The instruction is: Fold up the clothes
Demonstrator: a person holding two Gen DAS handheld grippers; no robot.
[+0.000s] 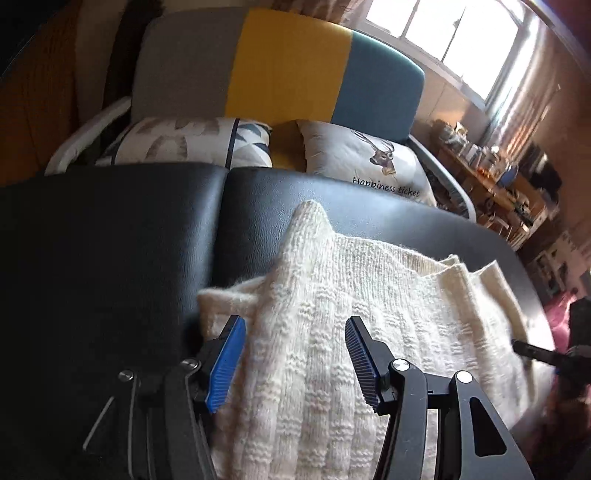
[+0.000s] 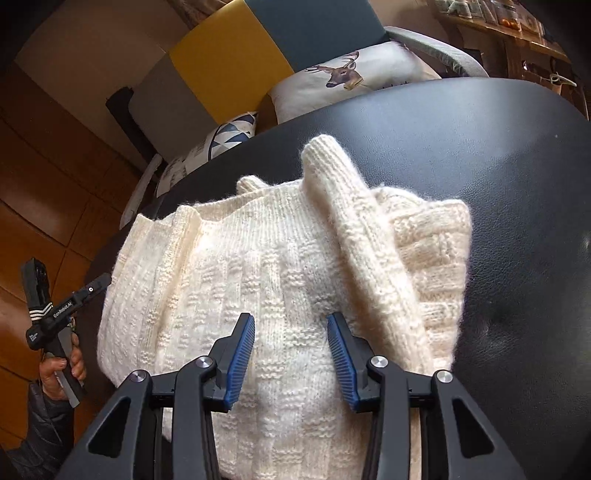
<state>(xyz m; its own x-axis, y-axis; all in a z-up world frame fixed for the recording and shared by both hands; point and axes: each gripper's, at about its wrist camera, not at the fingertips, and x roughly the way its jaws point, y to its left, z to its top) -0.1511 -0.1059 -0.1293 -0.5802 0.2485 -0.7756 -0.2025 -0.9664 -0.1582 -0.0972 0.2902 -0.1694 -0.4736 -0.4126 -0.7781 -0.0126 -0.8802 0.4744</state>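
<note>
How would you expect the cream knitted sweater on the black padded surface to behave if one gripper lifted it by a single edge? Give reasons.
The sweater would probably droop: its folded sleeve already slumps over the body. The thick, fuzzy knit likely grips the ribbed blue pads, and may slide on the smooth black surface.

Daylight from a blown-out window, dim fisheye-bent corners, edges perhaps slightly blurred
</note>
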